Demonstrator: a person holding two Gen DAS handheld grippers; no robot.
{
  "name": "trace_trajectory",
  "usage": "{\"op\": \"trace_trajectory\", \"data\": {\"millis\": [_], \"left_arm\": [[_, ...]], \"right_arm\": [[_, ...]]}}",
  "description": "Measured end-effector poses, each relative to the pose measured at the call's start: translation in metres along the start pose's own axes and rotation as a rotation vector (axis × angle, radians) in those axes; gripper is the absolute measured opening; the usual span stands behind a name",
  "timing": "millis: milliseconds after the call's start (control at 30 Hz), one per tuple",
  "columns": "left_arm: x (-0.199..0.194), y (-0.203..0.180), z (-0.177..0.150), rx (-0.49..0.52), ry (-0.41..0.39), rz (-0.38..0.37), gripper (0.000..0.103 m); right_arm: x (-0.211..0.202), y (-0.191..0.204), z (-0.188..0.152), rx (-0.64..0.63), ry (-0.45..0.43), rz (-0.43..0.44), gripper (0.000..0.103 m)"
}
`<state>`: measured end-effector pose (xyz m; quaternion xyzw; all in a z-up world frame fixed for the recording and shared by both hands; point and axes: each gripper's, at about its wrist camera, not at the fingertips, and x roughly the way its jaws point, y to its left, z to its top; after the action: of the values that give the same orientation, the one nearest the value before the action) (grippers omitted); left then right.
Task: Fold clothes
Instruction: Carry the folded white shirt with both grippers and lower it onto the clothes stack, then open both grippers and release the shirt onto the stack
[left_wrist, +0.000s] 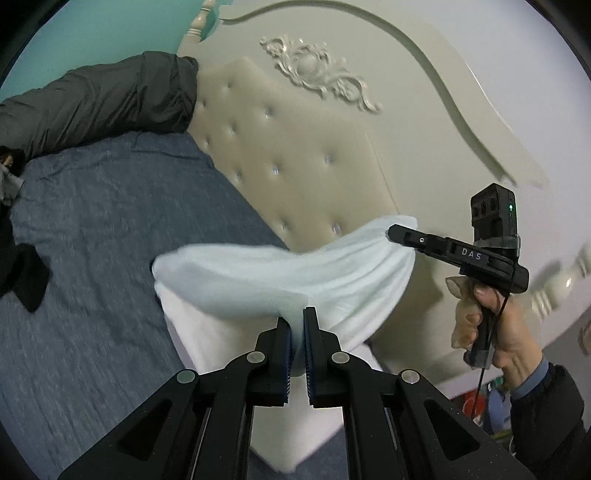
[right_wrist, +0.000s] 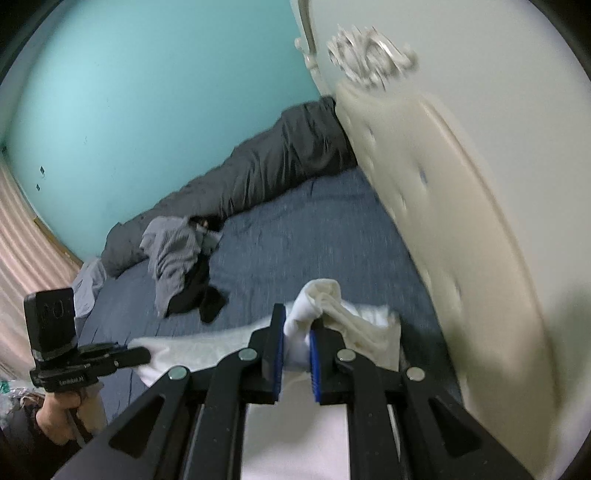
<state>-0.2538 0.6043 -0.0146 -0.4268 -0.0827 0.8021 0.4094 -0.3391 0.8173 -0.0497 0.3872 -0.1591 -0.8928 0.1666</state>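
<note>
- Both my jaws are clamped on the white garment (left_wrist: 314, 273): the left gripper (left_wrist: 297, 325) pinches one edge, the right gripper (right_wrist: 297, 334) a bunched corner.
- The garment hangs stretched between them above the blue bedsheet (left_wrist: 110, 229), near the headboard (left_wrist: 295, 147).
- Farther from the headboard, a grey garment (right_wrist: 171, 254) and a black garment (right_wrist: 201, 291) lie crumpled on the sheet.

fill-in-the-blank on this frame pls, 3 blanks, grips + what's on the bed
1. Both grippers are shut on the same ____ garment.
2. The left gripper and right gripper hold it above a ____ bedsheet.
3. The tufted headboard is ____ in colour.

Missing words: white; blue; cream
</note>
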Motion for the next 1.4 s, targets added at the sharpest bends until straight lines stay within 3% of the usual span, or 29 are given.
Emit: {"op": "trace_trajectory", "data": {"millis": [100, 367, 767, 800, 867, 900, 1000, 1300, 1367, 1400], "left_arm": [[0.000, -0.015, -0.028, 0.035, 0.021, 0.012, 0.006], [0.012, -0.015, -0.095, -0.001, 0.089, 0.002, 0.000], [0.034, 0.023, -0.135, -0.141, 0.124, 0.035, 0.000], [0.035, 0.027, -0.136, -0.160, 0.125, 0.036, 0.000], [0.040, 0.036, -0.140, -0.193, 0.131, 0.033, 0.002], [0.042, 0.039, -0.140, -0.203, 0.137, 0.037, 0.009], [0.050, 0.052, -0.144, -0.247, 0.150, 0.044, 0.020], [0.063, 0.065, -0.156, -0.320, 0.177, -0.011, 0.020], [0.065, 0.066, -0.156, -0.336, 0.175, -0.029, 0.019], [0.065, 0.066, -0.156, -0.341, 0.175, -0.037, 0.019]], "right_arm": [[-0.013, -0.004, -0.029, 0.025, 0.013, 0.010, 0.011], [-0.024, -0.016, -0.095, 0.080, 0.081, 0.012, 0.011], [-0.012, -0.051, -0.145, 0.222, 0.104, -0.028, 0.008], [-0.010, -0.053, -0.149, 0.234, 0.105, -0.032, 0.015], [-0.008, -0.059, -0.156, 0.256, 0.107, -0.039, 0.040], [-0.007, -0.061, -0.160, 0.268, 0.109, -0.042, 0.050], [0.000, -0.066, -0.165, 0.282, 0.125, -0.032, 0.050], [0.018, -0.069, -0.171, 0.263, 0.161, -0.019, 0.050], [0.020, -0.066, -0.172, 0.249, 0.167, -0.016, 0.043], [0.021, -0.066, -0.172, 0.246, 0.171, -0.015, 0.034]]}}
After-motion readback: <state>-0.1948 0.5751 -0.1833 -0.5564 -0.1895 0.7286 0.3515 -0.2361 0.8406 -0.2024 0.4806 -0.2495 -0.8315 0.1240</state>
